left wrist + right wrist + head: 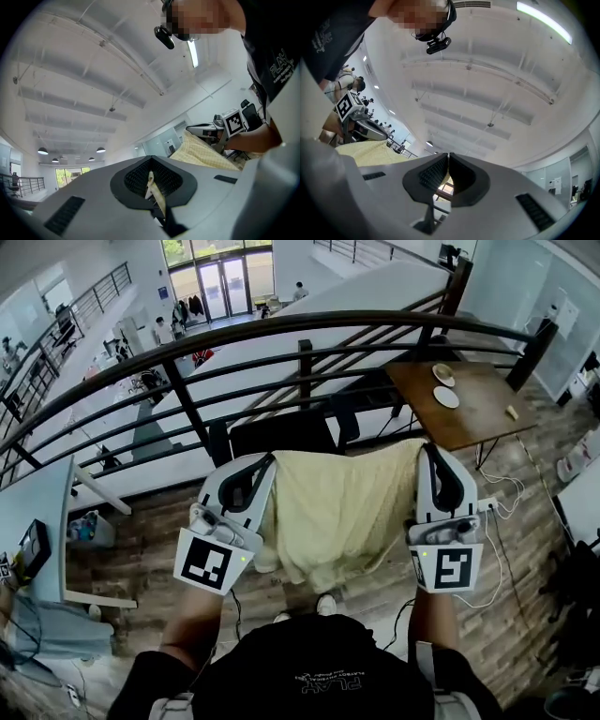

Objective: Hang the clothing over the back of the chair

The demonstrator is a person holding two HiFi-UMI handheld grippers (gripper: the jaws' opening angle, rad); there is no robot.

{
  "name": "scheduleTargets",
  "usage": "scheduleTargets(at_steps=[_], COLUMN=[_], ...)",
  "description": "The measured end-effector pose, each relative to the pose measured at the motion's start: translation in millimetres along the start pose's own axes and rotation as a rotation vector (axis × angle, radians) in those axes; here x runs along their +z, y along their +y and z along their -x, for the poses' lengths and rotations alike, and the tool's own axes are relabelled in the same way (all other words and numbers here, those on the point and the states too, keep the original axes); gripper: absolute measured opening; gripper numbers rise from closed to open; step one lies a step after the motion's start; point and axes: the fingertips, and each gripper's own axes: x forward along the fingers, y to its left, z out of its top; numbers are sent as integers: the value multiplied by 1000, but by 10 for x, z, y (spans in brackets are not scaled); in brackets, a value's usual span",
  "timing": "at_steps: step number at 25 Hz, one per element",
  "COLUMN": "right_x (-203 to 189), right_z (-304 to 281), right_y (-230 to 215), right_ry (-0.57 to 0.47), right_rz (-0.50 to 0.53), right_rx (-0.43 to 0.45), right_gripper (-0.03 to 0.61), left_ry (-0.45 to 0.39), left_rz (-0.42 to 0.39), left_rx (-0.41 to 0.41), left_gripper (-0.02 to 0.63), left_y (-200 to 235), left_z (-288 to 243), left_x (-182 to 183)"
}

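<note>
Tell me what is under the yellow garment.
The garment, pinched by the left claw and right claw, covers most beneath. Past its far edge a black chair back shows; near its hem, a shoe and wooden floor. The chair's seat is hidden.

A: Clothing [342,512]?
B: Soft woven cloth, fine check, matt, creased.
A: Left gripper [269,461], right gripper [427,448]?
B: Shells smooth matt plastic. Pads [136,178] black, ribbed, dull.
A: Around them?
B: Railing [309,324] dark metal, slight sheen. Table [473,409] smooth brown wood. Floor [150,531] wood planks, satin. Chair [281,432] back black, matt; material unclear.
</note>
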Motion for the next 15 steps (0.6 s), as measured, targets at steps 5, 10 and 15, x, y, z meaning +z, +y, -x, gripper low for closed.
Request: scheduleTargets(at_steps=[5, 10, 15], right_x=[-101, -121, -254], right_z=[-222, -495, -658], right_y=[-54, -89, -158], right_ry=[5, -25, -22], right_rz=[-11, -90, -112], right_rx=[77, 105, 158], right_gripper=[26, 26, 26], left_ry=[31, 85, 119], left_rz=[-38, -103, -98], left_rx=[28, 69, 106], left_gripper=[14, 14, 14], left_y=[56, 184, 279], left_z=[-163, -302, -399], left_x=[51, 3, -20])
